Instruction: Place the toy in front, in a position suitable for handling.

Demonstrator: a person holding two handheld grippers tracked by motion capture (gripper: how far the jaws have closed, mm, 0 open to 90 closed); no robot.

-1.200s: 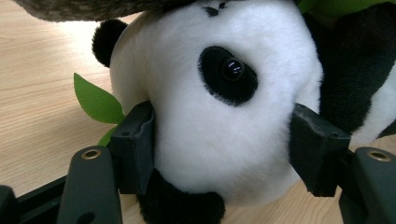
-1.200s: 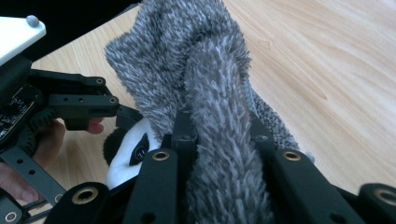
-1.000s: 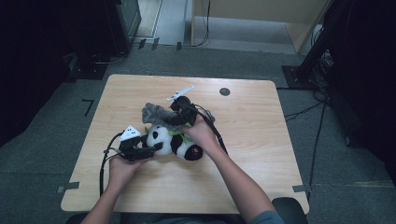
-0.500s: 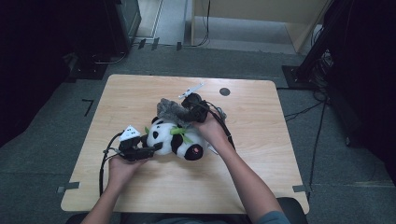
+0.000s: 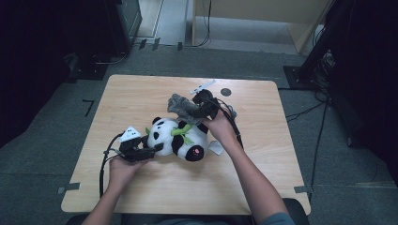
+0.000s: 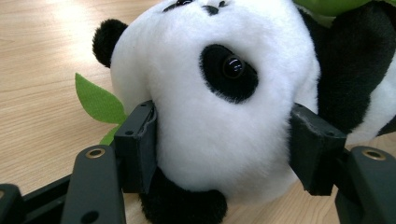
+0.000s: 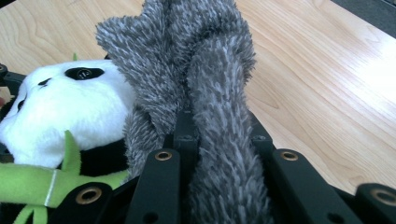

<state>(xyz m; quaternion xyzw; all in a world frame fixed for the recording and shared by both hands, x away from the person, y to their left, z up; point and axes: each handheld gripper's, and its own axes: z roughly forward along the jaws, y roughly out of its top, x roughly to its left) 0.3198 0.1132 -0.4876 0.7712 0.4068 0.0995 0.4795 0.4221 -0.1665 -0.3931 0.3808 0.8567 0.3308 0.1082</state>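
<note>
Grey, shaggy plush cloth point(image 7: 196, 74) is pinched between the jaws of the right tongs point(image 7: 219, 140), which are pressed nearly together on a bunched fold of it. In the high view the right tongs point(image 5: 206, 105) sit above and to the right of a black-and-white toy panda point(image 5: 178, 138), which lies on its side near the middle of the pale wooden counter point(image 5: 141, 93).

Compared with a second ago, the right hand point(image 5: 223, 131) has carried the grey cloth away to the right and slightly up. The cloth then lay bunched over the panda's upper body; now it trails off the toy's top edge, and more of the white body and the green bamboo sprig point(image 5: 180, 131) shows.

The left tongs point(image 6: 219, 149) have not shifted. Their jaws stand partly spread around the panda's white head, both pads pressing into the fur, holding it down on the counter. In the high view they point(image 5: 145, 151) meet the toy from its left.

The work appears to be pulling the grey piece off the panda, and it seems partly done, with the cloth touching the toy only at its upper edge.
</note>
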